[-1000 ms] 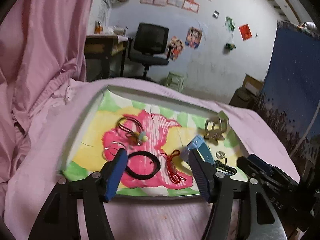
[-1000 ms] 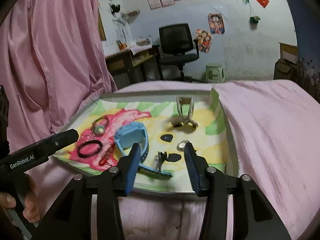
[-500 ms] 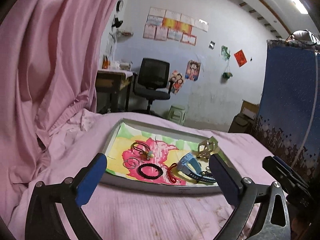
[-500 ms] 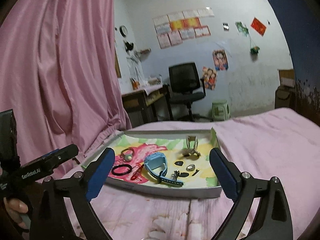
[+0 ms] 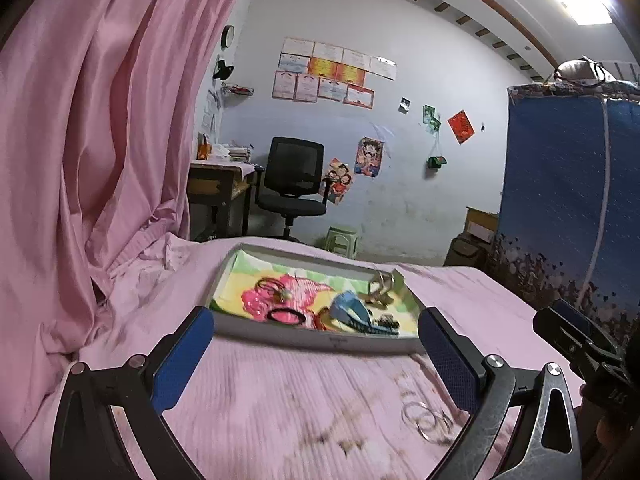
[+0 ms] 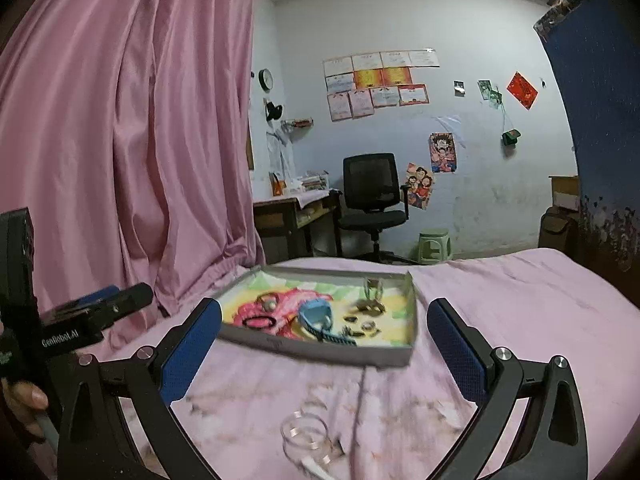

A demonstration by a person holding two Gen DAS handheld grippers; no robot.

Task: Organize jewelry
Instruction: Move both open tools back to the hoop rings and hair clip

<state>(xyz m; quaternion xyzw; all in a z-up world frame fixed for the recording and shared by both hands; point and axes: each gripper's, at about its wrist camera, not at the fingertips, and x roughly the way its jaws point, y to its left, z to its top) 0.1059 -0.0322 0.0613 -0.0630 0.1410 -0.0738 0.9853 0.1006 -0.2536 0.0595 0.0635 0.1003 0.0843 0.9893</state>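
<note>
Left gripper (image 5: 312, 344): jaws wide, nothing held.
Right gripper (image 6: 324, 340): jaws wide, nothing held.
Tray (image 6: 320, 347): on pink bedsheet (image 6: 520, 300), holds jewelry.

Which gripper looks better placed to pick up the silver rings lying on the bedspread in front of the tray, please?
Probably the right gripper. Its jaws are wide open and the silver rings lie near its centreline. In the left gripper view, the rings sit off beside its right jaw.
</note>
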